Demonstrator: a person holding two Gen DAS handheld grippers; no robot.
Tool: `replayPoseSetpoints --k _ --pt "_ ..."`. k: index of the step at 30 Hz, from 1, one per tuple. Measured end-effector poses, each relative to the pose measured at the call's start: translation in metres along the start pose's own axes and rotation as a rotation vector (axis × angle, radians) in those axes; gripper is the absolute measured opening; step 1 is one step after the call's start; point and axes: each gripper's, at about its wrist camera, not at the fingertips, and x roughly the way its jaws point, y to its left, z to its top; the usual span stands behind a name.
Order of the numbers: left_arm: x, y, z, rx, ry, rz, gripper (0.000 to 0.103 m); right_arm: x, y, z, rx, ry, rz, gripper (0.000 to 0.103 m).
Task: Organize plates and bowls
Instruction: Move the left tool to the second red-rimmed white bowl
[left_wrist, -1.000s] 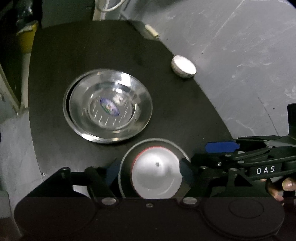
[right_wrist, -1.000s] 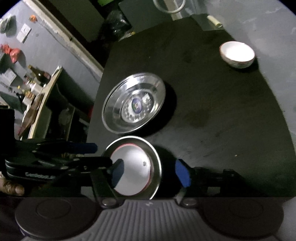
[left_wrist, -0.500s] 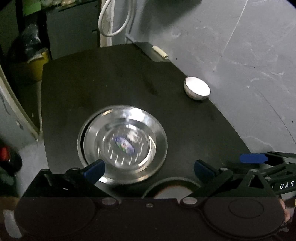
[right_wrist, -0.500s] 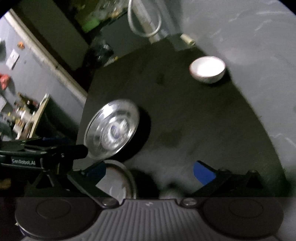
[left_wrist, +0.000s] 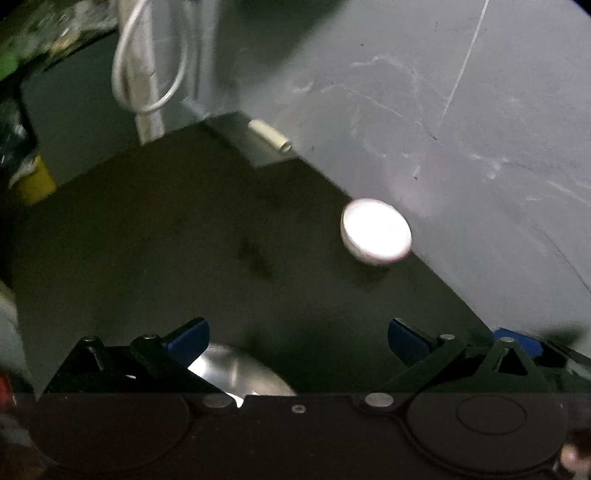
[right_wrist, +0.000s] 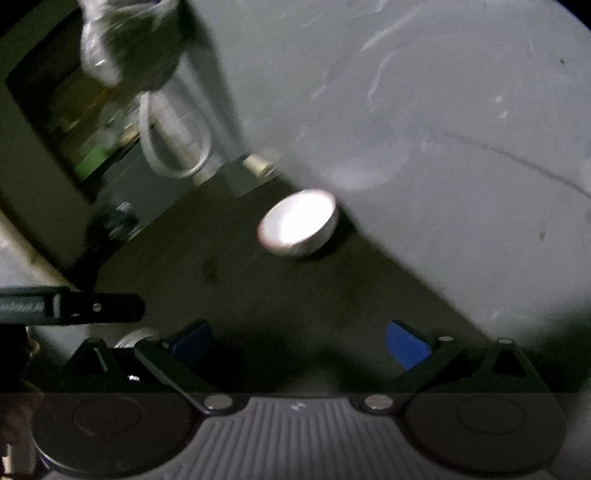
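A small, round white bowl (left_wrist: 376, 232) sits upright on the dark table (left_wrist: 147, 240); both claws spread, empty.

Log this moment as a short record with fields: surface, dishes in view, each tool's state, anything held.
surface: black table against a grey wall
white bowl: upright on the table by the wall edge, also in the right wrist view
steel plate: only part shows, low in the left wrist view
left tool: open, nothing between its blue pads
right tool: open, nothing between its pads
held: nothing
background: white cable loop beyond the table
image quality: motion-blurred, dim
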Motion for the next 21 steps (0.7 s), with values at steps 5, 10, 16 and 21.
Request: replayPoseSetpoints --k 5,10,16,21 --pt "0.048 -0.017 0.047 0.165 0.012 0.01 0.102 0.019 0.011 0.01 -0.01 -0.126 -0.069 0.103" --pt "0.097 -0.024 0.077 0.238 0.068 0.036 0.102 0.045 0.012 0.024 0.04 -0.151 -0.081 0.094" --pt "0.133 -0.024 0.088 0.257 0.095 0.013 0.102 0.075 0.01 0.038 0.072 -0.127 -0.103 0.084" --pt "0.143 -0.027 0.09 0.283 0.11 0.006 0.095 0.092 0.011 0.041 0.088 -0.102 -0.118 0.072"
